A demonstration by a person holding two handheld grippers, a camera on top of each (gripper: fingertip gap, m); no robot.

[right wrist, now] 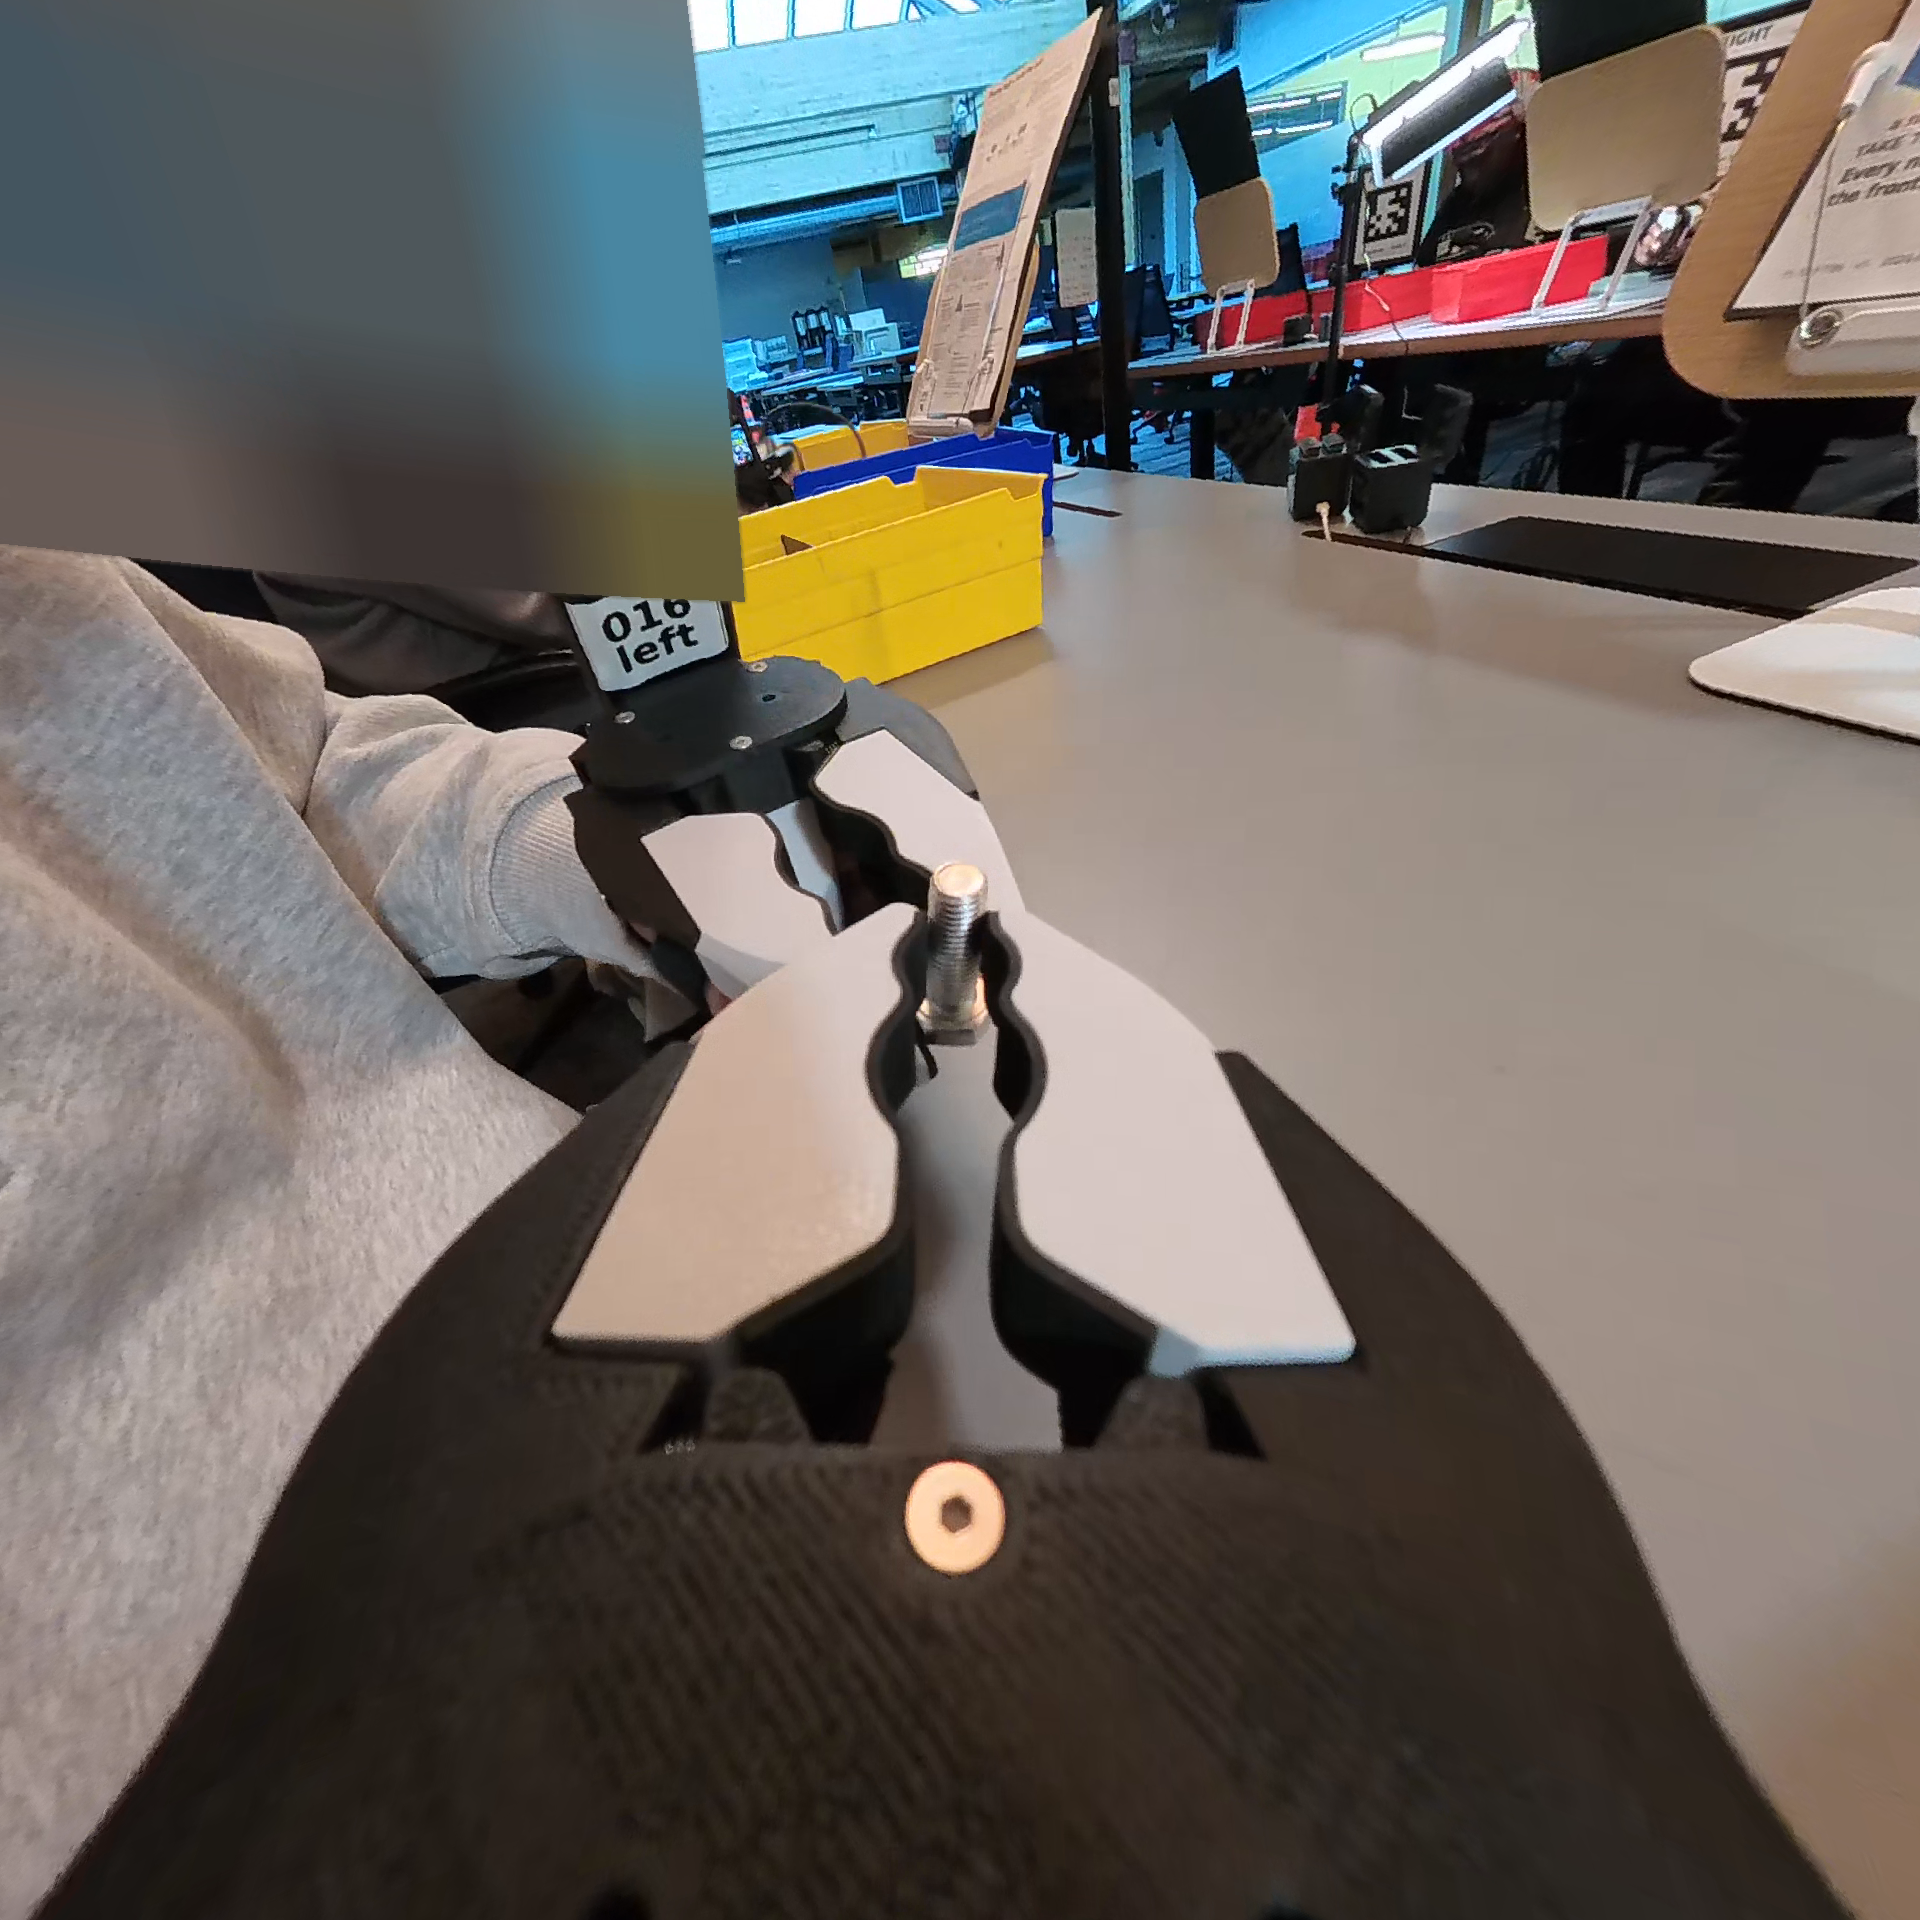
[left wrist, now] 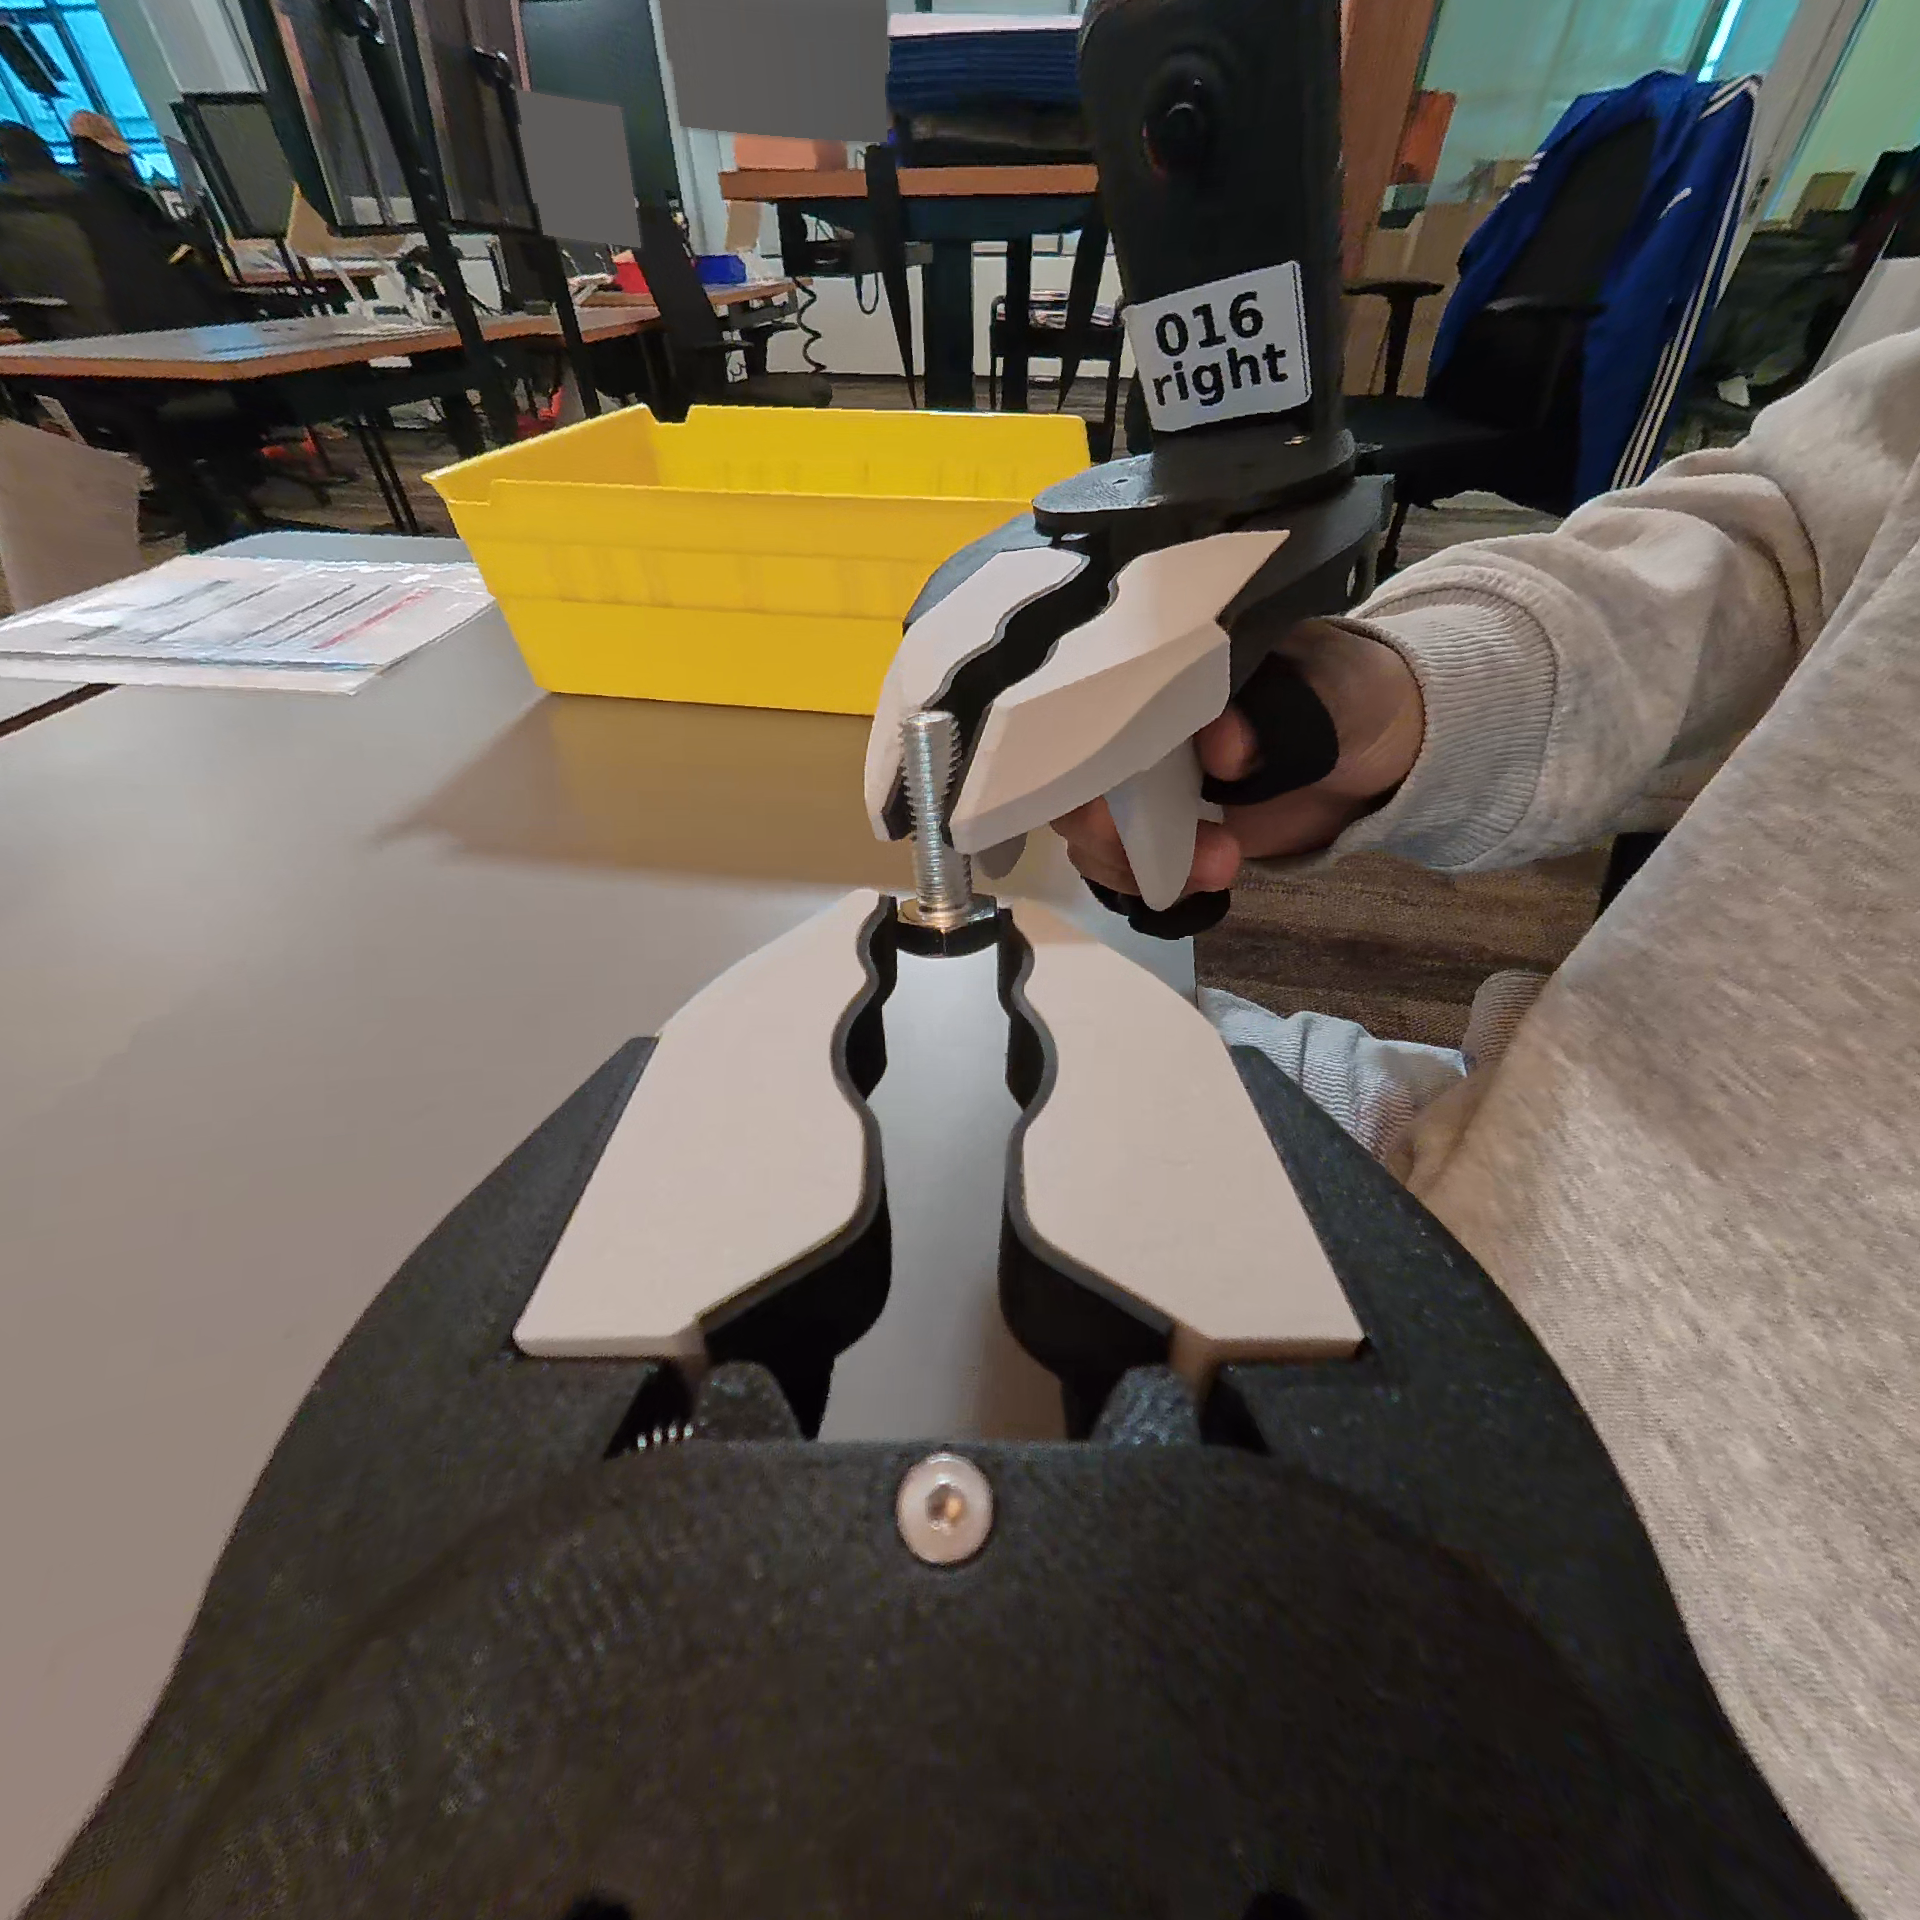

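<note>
A silver threaded bolt (left wrist: 930, 800) stands upright between both grippers, above the grey table (left wrist: 312, 935). My left gripper (left wrist: 943, 916) is shut on the hex piece (left wrist: 943, 914) at the bolt's lower end; I cannot tell whether it is the head or a nut. My right gripper (left wrist: 928, 826) comes from the right and is shut on the threaded shaft above it. In the right wrist view the bolt (right wrist: 956, 951) sits between my right gripper's (right wrist: 951, 935) tips, thread end up. The left gripper (right wrist: 831, 914) is behind it, its tips hidden.
A yellow bin (left wrist: 727, 582) stands on the table behind the grippers, with a blue bin (right wrist: 935, 457) past it. Paper sheets (left wrist: 229, 623) lie at the far left. A black mat (right wrist: 1662, 561), small black boxes (right wrist: 1351, 483) and a white pad (right wrist: 1818, 665) are to the right. A grey sleeve (left wrist: 1558, 675) is close. The grippers are tip to tip, or close to it.
</note>
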